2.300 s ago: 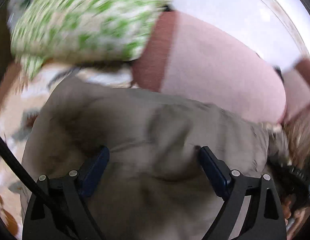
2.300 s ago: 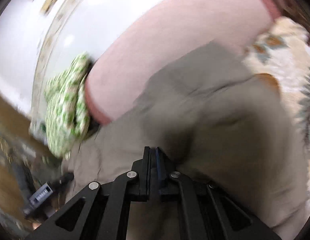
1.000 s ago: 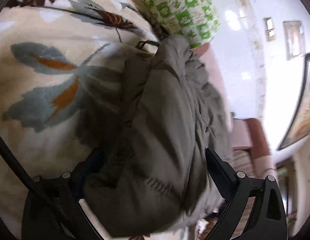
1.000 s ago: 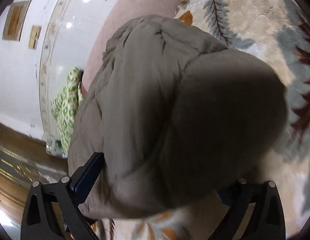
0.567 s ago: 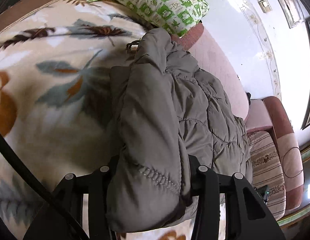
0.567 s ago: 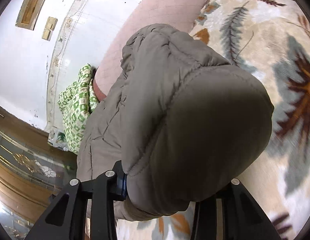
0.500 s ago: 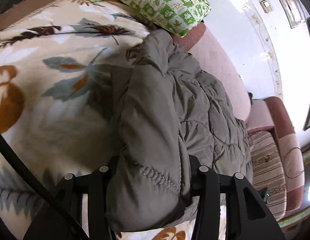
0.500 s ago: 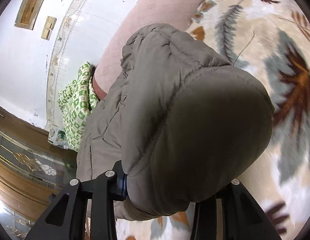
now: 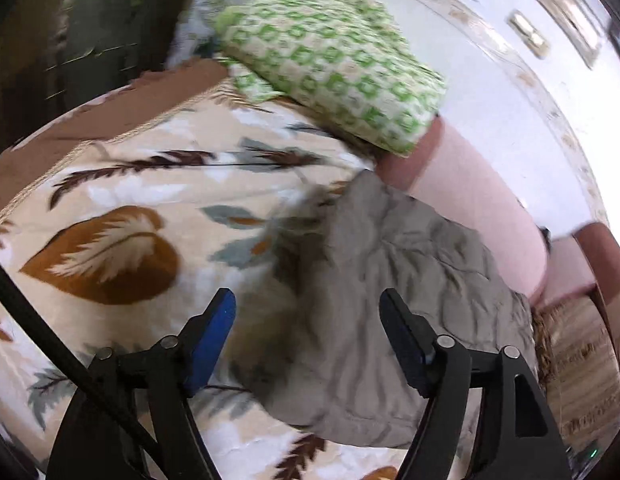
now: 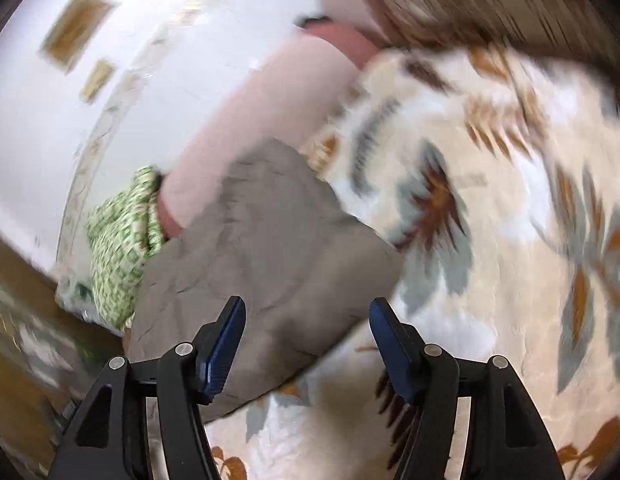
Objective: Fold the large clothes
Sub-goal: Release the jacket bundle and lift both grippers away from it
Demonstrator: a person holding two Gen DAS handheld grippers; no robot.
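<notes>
A grey-brown quilted jacket (image 9: 393, 280) lies folded in a thick bundle on a cream blanket with a leaf print (image 9: 122, 216). It also shows in the right wrist view (image 10: 270, 248). My left gripper (image 9: 308, 320) is open and empty, raised above the bundle's near left part. My right gripper (image 10: 308, 320) is open and empty, above the bundle's near right corner. Neither gripper touches the jacket.
A green and white patterned pillow (image 9: 333, 76) lies at the far end of the blanket, against a pink padded backrest (image 9: 477, 216). A white wall (image 10: 90, 32) is behind. A striped cushion (image 9: 581, 368) is at the right. Dark wooden furniture (image 9: 82, 28) stands at the far left.
Both grippers were shut on the jacket bundle half a second ago. Both have opened, let go of it and pulled back. The jacket now lies on the blanket.
</notes>
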